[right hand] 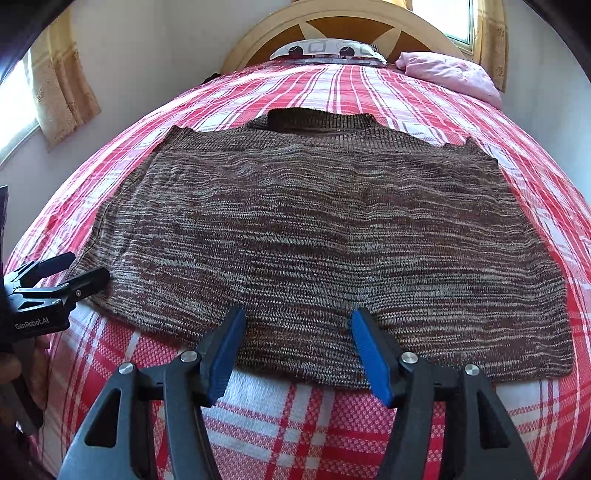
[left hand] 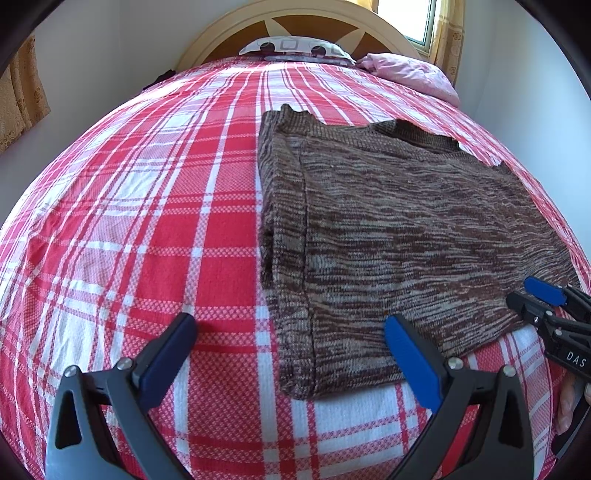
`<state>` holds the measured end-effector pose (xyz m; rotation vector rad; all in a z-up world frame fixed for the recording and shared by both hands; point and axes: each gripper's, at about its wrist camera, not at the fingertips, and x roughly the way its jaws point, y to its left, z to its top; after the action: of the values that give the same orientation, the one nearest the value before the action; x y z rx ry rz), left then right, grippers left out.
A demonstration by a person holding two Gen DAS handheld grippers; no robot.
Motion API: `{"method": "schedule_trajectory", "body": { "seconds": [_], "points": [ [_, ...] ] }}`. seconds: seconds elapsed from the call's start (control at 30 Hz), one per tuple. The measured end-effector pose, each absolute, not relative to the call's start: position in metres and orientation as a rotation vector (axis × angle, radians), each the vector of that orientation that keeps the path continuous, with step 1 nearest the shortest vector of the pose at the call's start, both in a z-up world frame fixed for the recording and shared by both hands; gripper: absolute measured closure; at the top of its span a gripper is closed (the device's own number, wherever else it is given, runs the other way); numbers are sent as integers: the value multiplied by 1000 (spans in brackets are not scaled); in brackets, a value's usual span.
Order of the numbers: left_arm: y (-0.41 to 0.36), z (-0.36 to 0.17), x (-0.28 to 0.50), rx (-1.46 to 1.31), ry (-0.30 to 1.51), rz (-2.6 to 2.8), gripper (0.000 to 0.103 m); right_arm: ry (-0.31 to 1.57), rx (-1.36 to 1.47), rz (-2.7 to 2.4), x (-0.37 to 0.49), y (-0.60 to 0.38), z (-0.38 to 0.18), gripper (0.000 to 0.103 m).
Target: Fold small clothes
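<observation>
A brown marled knit sweater (left hand: 399, 229) lies flat on the red and white plaid bed (left hand: 147, 221), hem towards me, collar at the far end. Its left side is folded inward, leaving a straight left edge. My left gripper (left hand: 291, 325) is open and empty, hovering over the sweater's near left corner. My right gripper (right hand: 297, 321) is open and empty over the middle of the near hem of the sweater (right hand: 325, 236). The right gripper also shows in the left wrist view (left hand: 532, 295), and the left gripper in the right wrist view (right hand: 85, 269).
A patterned pillow (right hand: 328, 48) and a pink pillow (right hand: 450, 74) lie at the head of the bed (right hand: 424, 424) against the round wooden headboard (right hand: 340, 26). Walls flank both sides. Curtained windows are at the left and back right.
</observation>
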<state>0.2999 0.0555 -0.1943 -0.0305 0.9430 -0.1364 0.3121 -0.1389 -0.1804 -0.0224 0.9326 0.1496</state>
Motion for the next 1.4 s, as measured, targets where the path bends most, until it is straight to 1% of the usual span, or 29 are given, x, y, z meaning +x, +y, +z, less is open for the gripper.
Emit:
{"method": "schedule_trajectory", "body": {
  "seconds": [0.6, 0.8, 1.0, 1.17, 1.4],
  "points": [
    [62, -193, 272, -16, 948, -166, 0, 901, -52, 131, 294, -135, -174, 41],
    [82, -185, 258, -88, 923, -179, 0, 882, -78, 180, 280, -124, -166, 41],
    [123, -180, 255, -213, 904, -122, 0, 808, -178, 269, 268, -83, -155, 40],
    [149, -179, 263, -187, 890, -41, 0, 749, -316, 346, 262, -33, -152, 40],
    [172, -186, 268, -279, 891, -51, 0, 704, -541, 433, 259, 44, -169, 40]
  ]
}}
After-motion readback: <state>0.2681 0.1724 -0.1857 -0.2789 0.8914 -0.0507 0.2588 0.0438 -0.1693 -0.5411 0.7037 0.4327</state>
